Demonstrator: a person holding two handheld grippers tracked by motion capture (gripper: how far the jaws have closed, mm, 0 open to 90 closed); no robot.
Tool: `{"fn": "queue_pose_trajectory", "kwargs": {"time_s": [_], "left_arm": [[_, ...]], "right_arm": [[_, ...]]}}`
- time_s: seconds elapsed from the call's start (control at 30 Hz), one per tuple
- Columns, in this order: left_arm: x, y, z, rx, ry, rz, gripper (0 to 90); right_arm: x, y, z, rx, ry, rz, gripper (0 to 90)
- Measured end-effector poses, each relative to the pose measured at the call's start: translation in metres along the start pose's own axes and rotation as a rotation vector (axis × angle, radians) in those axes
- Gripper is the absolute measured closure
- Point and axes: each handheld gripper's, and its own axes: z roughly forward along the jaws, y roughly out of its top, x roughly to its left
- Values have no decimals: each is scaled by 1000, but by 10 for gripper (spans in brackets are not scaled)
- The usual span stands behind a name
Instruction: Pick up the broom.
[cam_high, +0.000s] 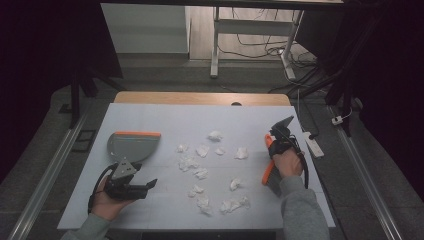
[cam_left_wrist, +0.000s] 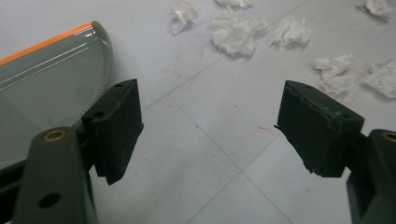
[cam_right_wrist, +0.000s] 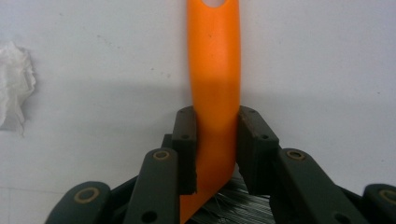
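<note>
— Two grippers are at work. Is any brand, label or writing legible?

— None that I can read. Faint red scribble marks on the white tabletop (cam_left_wrist: 219, 154) near the left gripper spell nothing.

— And the surface and room?

— A white board scored by thin seams lies on a wooden table whose far edge shows as a tan strip. Beyond it is a dim room with grey floor, white desk legs (cam_high: 215, 45), loose cables and a power strip (cam_high: 314, 145) at the right.

— What is being handled?

— A hand brush (cam_right_wrist: 214, 93) with a smooth orange handle, a hole at its far end and grey bristles at its near end. It sits at the right side of the board, and the right gripper (cam_right_wrist: 215, 149) has its jaws clamped on the handle from both sides.

— The other gripper?

— The left gripper (cam_left_wrist: 210, 126) is at the near left, jaws spread wide with nothing between them. Just beyond it lies a grey dustpan (cam_high: 131, 145) with an orange far edge.

— Anything else?

— About a dozen crumpled white paper scraps (cam_high: 200, 150) are scattered over the middle of the board, between the dustpan and the brush.
</note>
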Motion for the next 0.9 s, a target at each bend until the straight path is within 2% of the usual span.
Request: {"fn": "queue_pose_trajectory", "kwargs": {"time_s": [0.2,0.33,0.4,0.67,0.9], "left_arm": [[1,0,0,-1,3,-5,232],[2,0,1,1,6,-11,232],[3,0,1,3,7,-15,232],[3,0,2,2,10,-19,231],[3,1,3,4,12,-21,231]], "right_arm": [[-9,-2,-1,-18,59,-7,709],[-14,-6,-2,-40,62,-18,710],[-20,-10,-8,-72,95,-22,710],[-37,-22,-35,-185,171,-42,711],[-44,-30,-63,-301,270,-41,710]]}}
